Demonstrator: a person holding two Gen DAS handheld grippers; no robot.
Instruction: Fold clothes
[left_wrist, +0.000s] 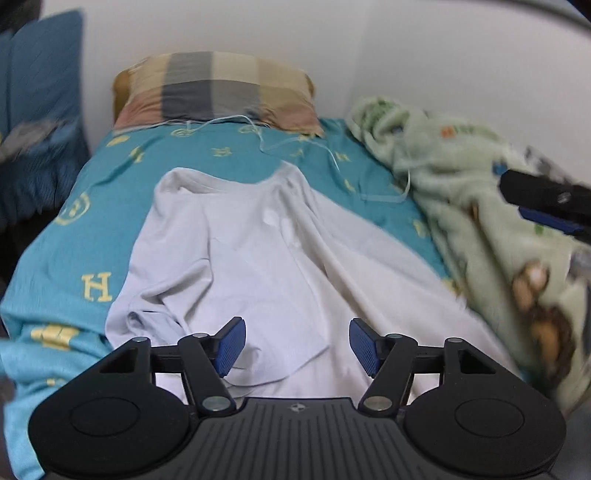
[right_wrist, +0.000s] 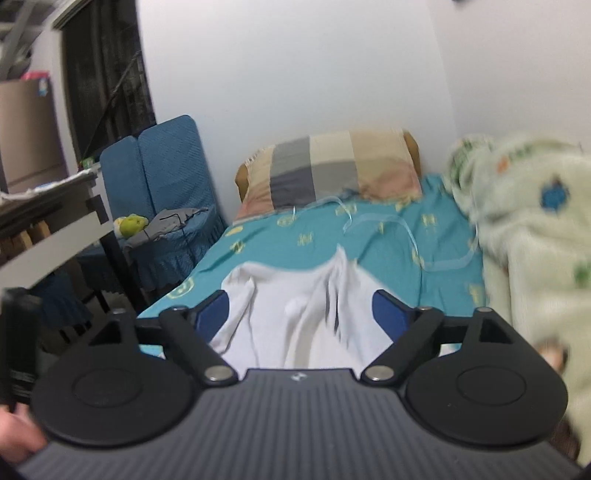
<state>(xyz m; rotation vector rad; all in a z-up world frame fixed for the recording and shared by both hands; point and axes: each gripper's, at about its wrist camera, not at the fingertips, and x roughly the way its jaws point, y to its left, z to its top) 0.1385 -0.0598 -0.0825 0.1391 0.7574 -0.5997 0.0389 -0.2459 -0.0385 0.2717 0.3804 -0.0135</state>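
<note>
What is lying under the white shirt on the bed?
The white shirt lies on a teal sheet printed with yellow H marks. The sheet shows all around it; the part beneath the shirt is covered, so anything else there cannot be seen.

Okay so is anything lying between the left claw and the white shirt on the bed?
Nothing visible. The left claw is open directly over the white shirt, with only shirt fabric between and below its pads. The green fleece blanket lies off to the side.

Green blanket (right_wrist: 532, 236) blurred, cut off at right.
</note>
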